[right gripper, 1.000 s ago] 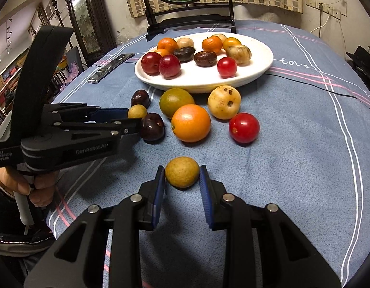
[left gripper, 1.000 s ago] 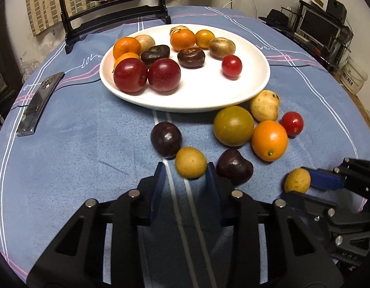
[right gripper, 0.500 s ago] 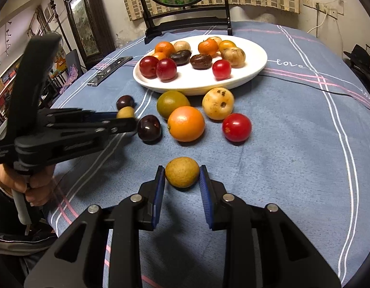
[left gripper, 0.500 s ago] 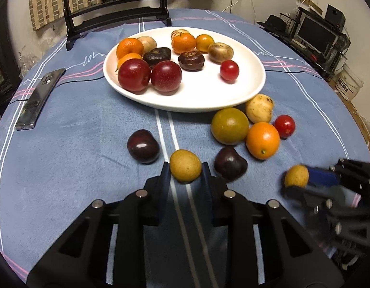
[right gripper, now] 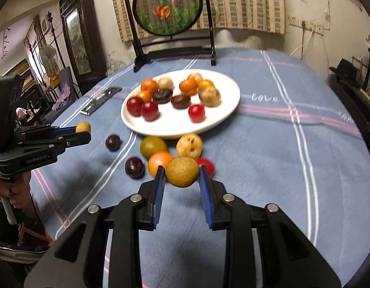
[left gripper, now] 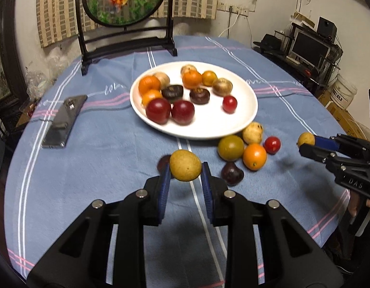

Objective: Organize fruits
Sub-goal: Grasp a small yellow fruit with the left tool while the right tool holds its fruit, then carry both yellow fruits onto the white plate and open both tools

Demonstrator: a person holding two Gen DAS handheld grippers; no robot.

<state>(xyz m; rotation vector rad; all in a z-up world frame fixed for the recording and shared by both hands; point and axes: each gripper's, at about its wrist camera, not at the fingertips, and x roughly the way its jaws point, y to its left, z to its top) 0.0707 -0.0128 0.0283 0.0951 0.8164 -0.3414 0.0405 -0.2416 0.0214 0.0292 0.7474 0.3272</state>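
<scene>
My left gripper (left gripper: 185,176) is shut on a small yellow-brown fruit (left gripper: 185,165) and holds it above the blue tablecloth. My right gripper (right gripper: 182,177) is shut on a second yellow-brown fruit (right gripper: 182,171), also lifted off the cloth. Beyond both stands a white plate (left gripper: 208,129) with several red, orange, brown and dark fruits. Loose fruits lie in front of the plate: an olive-green one (left gripper: 230,147), an orange (left gripper: 254,156), a red one (left gripper: 272,144), a pale yellow one (left gripper: 252,133) and two dark plums (left gripper: 232,174). The right gripper also shows at the left wrist view's right edge (left gripper: 307,144).
A phone (left gripper: 65,121) lies on the cloth left of the plate. A black-framed round screen (left gripper: 123,0) stands at the table's far edge. Shelves with electronics (left gripper: 312,48) are off to the right. A person's hand (right gripper: 19,192) holds the left gripper.
The left gripper closed on its yellow-brown fruit. Both grippers then rose off the cloth with their fruits, and the views tilted up toward the plate and the screen.
</scene>
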